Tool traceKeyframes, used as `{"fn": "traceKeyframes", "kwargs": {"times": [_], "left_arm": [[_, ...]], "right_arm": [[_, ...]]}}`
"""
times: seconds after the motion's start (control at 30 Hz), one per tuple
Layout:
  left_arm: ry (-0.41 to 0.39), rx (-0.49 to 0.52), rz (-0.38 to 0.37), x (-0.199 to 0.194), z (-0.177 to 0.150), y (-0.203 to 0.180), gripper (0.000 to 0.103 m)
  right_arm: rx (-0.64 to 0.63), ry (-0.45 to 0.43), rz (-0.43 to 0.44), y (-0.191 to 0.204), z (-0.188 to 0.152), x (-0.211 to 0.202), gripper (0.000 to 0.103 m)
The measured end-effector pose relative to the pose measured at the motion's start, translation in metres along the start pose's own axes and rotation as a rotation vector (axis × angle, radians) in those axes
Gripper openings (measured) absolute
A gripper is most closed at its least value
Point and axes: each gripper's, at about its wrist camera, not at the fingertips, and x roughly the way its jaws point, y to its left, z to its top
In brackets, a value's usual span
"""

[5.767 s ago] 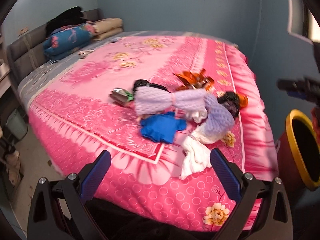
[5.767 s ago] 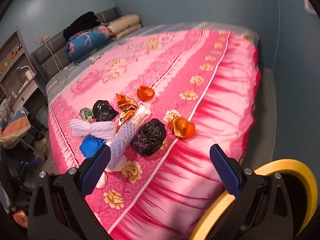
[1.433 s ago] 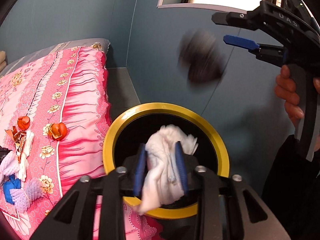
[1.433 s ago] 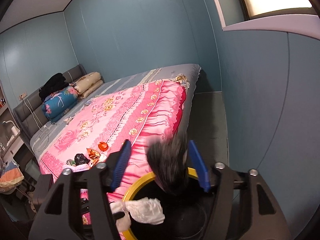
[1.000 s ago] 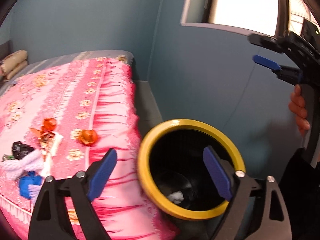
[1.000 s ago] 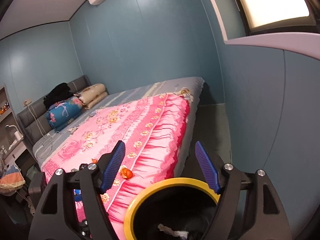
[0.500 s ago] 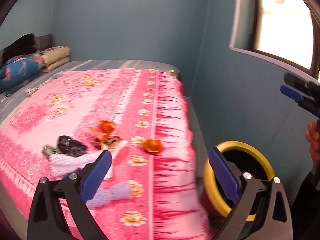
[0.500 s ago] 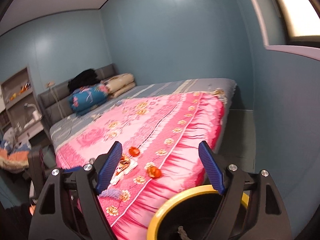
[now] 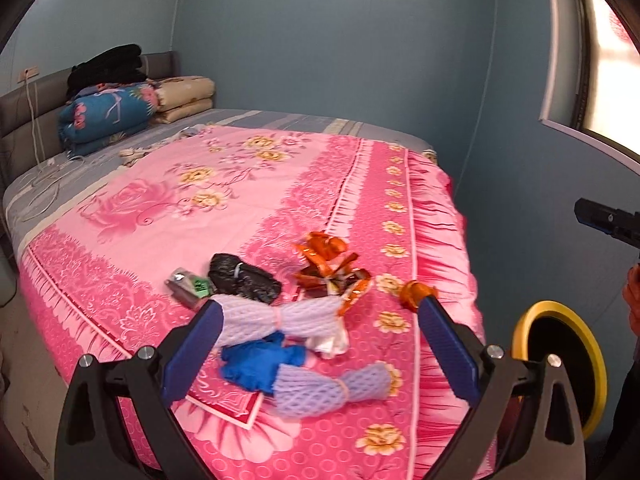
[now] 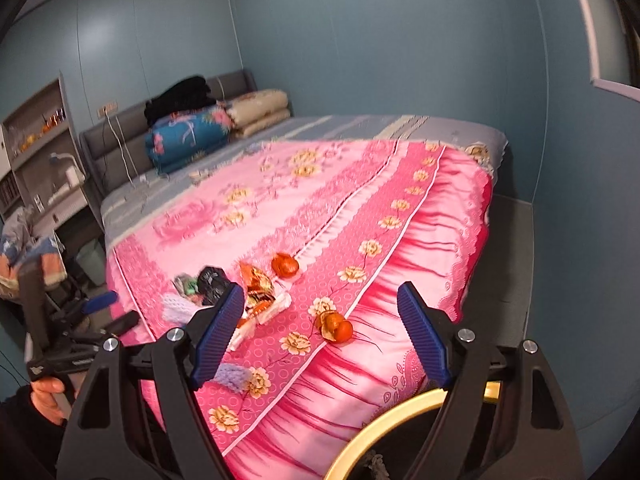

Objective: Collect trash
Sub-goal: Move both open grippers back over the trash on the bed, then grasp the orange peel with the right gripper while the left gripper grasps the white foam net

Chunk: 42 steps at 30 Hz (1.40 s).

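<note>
Pink floral bedspread (image 9: 240,208), litter heaped at lower centre of the left view. Left gripper (image 9: 316,344) spread wide, empty, framing the purple foam net (image 9: 332,390), long axis crosswise. Right gripper (image 10: 320,332) open, empty, nearer the orange peel (image 10: 337,328); yellow-rimmed bin (image 9: 560,360) at right edge.

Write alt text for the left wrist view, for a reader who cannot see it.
The open, empty left gripper looks over a pink floral bedspread strewn with trash: a blue glove, two purple foam nets, a black bag, orange wrappers and an orange peel. A yellow-rimmed bin stands at the right beside the bed.
</note>
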Motion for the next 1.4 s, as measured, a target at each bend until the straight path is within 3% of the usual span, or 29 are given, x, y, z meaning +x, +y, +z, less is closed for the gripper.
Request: {"fn": "traceKeyframes", "kwargs": {"times": [0.23,0.6,0.93,1.07,1.23,1.4], "left_arm": [[0.046,-0.032,0.062,0.024,-0.019,0.033,0.094],[0.099,-0.110,0.068,0.061,-0.029,0.078,0.094],[0.141,-0.112,0.049,0.100,-0.024,0.092,0.094],[0.154,-0.114,0.033,0.116,-0.022,0.093,0.093],[0.189,-0.125,0.011,0.133,-0.025,0.090,0.084],[0.207,-0.125,-0.016,0.143,-0.027,0.085,0.069]], "right_arm": [[-0.055,0.053,-0.025,0.010,-0.011,0.068,0.075],[-0.069,0.222,-0.086,0.002,-0.034,0.173,0.075],[-0.147,0.367,-0.141,0.002,-0.055,0.233,0.072],[-0.159,0.382,-0.153,0.004,-0.052,0.241,0.069],[-0.094,0.508,-0.142,0.004,-0.054,0.261,0.069],[-0.038,0.612,-0.196,0.000,-0.062,0.284,0.065]]}}
